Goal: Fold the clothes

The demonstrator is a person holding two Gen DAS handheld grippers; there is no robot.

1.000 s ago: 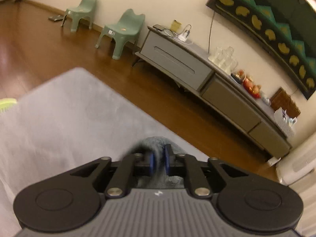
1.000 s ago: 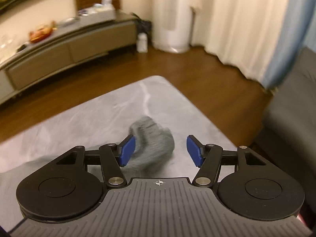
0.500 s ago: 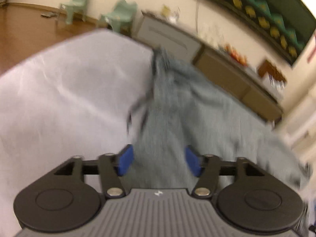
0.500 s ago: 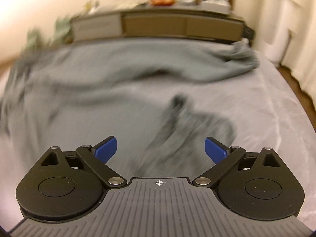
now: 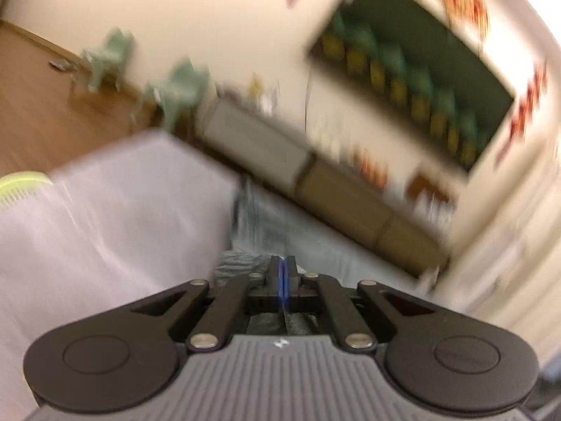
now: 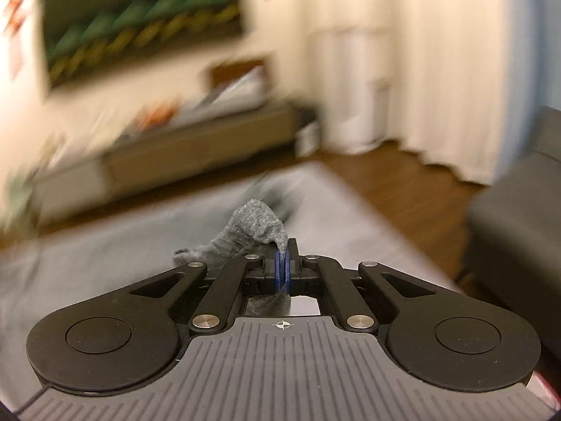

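Note:
A grey knit garment (image 5: 266, 224) lies across the pale cloth-covered table (image 5: 122, 217). In the left wrist view my left gripper (image 5: 283, 273) is shut with its blue pads pressed together on an edge of the garment. In the right wrist view my right gripper (image 6: 283, 263) is shut on a bunched grey end of the garment (image 6: 252, 224), which rises above the table (image 6: 105, 245). Both views are blurred by motion.
A long low cabinet (image 5: 315, 182) stands along the wall beyond the table, with two green chairs (image 5: 175, 94) to its left. A dark sofa (image 6: 519, 217) sits to the right of the table, curtains (image 6: 420, 70) behind it. A yellow-green object (image 5: 21, 182) lies at the table's left edge.
Both grippers were open over the spread garment half a second ago. Now both have shut on its fabric and tilted up towards the room.

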